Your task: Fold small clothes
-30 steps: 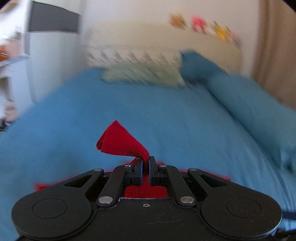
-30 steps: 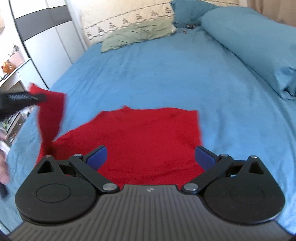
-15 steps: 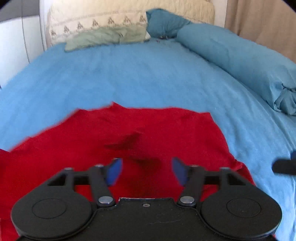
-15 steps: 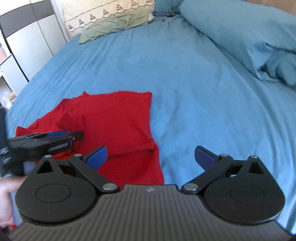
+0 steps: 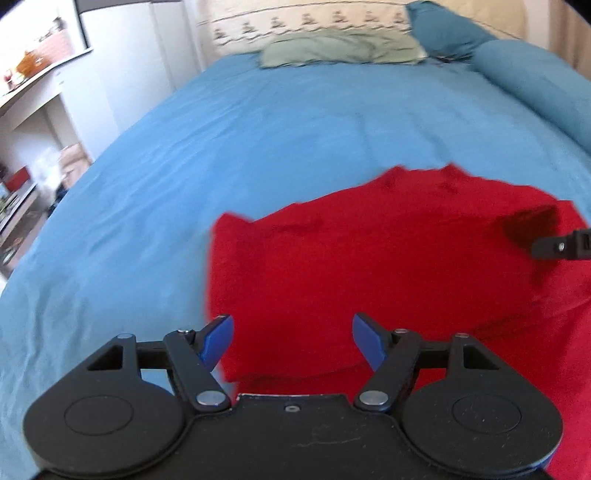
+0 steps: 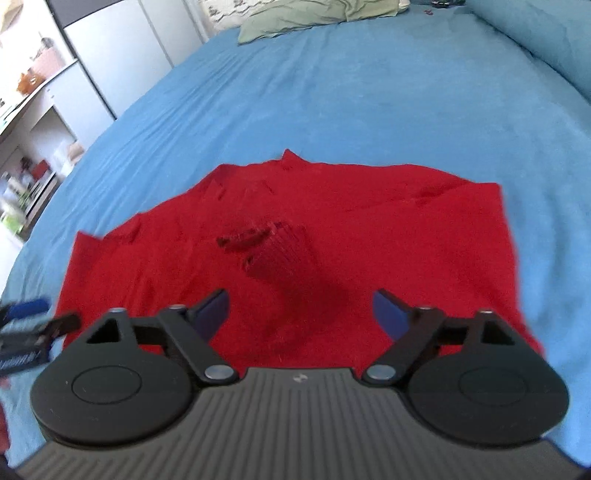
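Observation:
A red knit garment [image 5: 388, 258] lies spread on the blue bed sheet [image 5: 258, 129], partly folded, with a ribbed cuff lying on top of it in the right wrist view [image 6: 284, 247]. My left gripper [image 5: 291, 341] is open and empty, just above the garment's near left edge. My right gripper [image 6: 301, 312] is open and empty, over the garment's near middle. A tip of the right gripper shows at the right edge of the left wrist view [image 5: 561, 245]. The left gripper shows blurred at the left edge of the right wrist view [image 6: 26, 332].
A green pillow [image 5: 340, 50] and an embroidered cream pillow [image 5: 306, 26] lie at the head of the bed. A rolled blue duvet [image 5: 535, 85] runs along the right side. White cupboards and shelves [image 6: 55, 85] stand to the left of the bed.
My left gripper let go of the red sleeve, opened and moved to the garment's left edge. My right gripper swung left and now sits over the garment's middle.

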### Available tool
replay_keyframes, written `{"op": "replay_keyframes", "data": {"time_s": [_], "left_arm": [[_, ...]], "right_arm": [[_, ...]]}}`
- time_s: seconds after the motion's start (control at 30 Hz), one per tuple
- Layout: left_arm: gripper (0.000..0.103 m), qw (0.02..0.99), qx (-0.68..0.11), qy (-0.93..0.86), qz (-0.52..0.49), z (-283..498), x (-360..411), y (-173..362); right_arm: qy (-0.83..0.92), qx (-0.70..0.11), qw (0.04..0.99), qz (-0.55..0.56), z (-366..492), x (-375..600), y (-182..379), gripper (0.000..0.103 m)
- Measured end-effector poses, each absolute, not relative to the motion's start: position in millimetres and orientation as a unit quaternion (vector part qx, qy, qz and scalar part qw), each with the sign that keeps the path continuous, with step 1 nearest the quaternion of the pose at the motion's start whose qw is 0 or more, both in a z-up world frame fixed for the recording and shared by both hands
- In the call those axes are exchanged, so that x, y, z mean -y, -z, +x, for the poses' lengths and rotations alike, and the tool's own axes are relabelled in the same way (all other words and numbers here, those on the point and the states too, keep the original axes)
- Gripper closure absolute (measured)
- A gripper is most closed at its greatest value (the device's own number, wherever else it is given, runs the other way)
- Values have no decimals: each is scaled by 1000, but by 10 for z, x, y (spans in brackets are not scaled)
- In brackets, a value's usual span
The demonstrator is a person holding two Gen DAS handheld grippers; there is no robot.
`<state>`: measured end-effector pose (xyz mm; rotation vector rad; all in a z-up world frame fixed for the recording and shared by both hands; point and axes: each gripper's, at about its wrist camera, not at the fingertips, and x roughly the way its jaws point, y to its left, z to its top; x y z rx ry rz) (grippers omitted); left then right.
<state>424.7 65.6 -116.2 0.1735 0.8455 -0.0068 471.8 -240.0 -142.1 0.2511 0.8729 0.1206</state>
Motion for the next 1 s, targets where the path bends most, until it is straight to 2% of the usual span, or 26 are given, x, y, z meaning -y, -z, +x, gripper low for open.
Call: {"op": "replay_keyframes", "data": {"time_s": [0.03, 0.1, 0.17, 0.33, 0.4, 0.47, 0.57, 0.63, 0.67, 0.7, 1.0], "left_arm": [[27, 908, -411, -1, 80, 4251, -719, 1186], [27, 908, -412, -7, 72, 4249, -800, 1217], [27, 908, -414, -9, 63, 4267, -874, 1225], [27, 906, -421, -4, 43, 4367, -921, 1198], [27, 905, -423, -1, 42, 4322, -923, 1189], [27, 904, -425, 5, 43, 4280, -923, 1196], [27, 902, -429, 11, 50, 4229, -939, 1237], [27, 900, -432, 13, 55, 4197, -946, 1284], [27, 899, -434, 13, 56, 4183, -955, 1311], [27, 898, -436, 13, 58, 4170, -961, 1335], [27, 898, -436, 3, 65, 4167, -938, 1463]], "right_arm": [[-52, -420, 898, 121, 4751, 2384, 1463, 23], [-27, -424, 897, 121, 4769, 2433, 1520, 38], [0, -428, 894, 131, 4738, 2543, 1559, 46], [10, -443, 883, 157, 4623, 2795, 1546, 46], [-7, -442, 879, 178, 4575, 2847, 1526, 37], [-19, -442, 876, 190, 4563, 2850, 1520, 33], [-9, -439, 875, 202, 4637, 2825, 1542, 33], [15, -438, 876, 202, 4698, 2811, 1546, 48], [27, -439, 877, 196, 4720, 2796, 1531, 75], [31, -438, 877, 192, 4745, 2784, 1508, 82], [54, -333, 933, 123, 4677, 2793, 702, 82]]}}
